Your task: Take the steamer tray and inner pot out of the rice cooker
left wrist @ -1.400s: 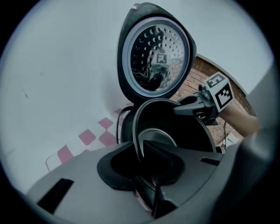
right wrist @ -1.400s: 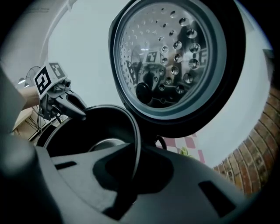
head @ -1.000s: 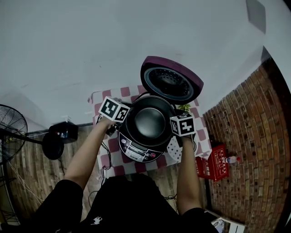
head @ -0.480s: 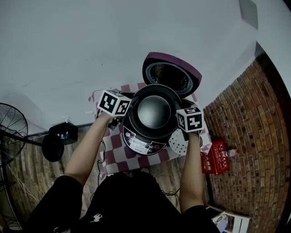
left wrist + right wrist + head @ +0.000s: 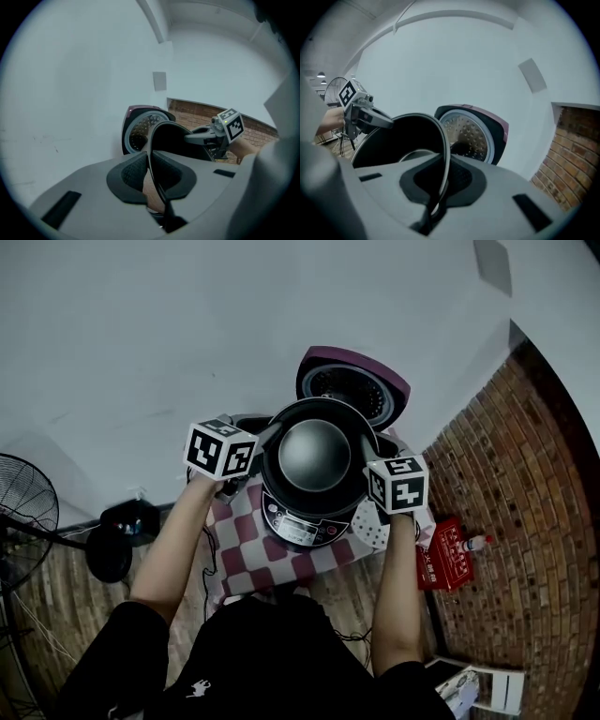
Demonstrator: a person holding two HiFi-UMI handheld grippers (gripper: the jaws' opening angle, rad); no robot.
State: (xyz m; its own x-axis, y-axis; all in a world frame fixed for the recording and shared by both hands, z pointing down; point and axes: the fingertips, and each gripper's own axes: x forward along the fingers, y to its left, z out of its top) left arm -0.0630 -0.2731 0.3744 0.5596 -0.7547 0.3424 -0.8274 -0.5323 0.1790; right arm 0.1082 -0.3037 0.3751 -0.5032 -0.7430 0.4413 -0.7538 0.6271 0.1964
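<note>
Dark inner pot (image 5: 314, 456): held above rice cooker (image 5: 298, 528), whose body is largely hidden | left gripper (image 5: 150, 174), right gripper (image 5: 439, 182): jaws clamped on opposite rim edges | steamer tray (image 5: 373, 532): right of cooker, partly covered

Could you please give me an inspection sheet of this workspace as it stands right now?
Surface: pink-and-white checked tablecloth.
Job's things: black round inner pot held above purple open-lidded rice cooker; white perforated steamer tray lies on the cloth beside it.
Clutter: red box on the floor.
Grippers: left gripper and right gripper shut on the pot's rim, opposite sides.
Cables: dark cables hang by the cloth's left edge.
Surroundings: white wall, brick wall, black standing fan.
</note>
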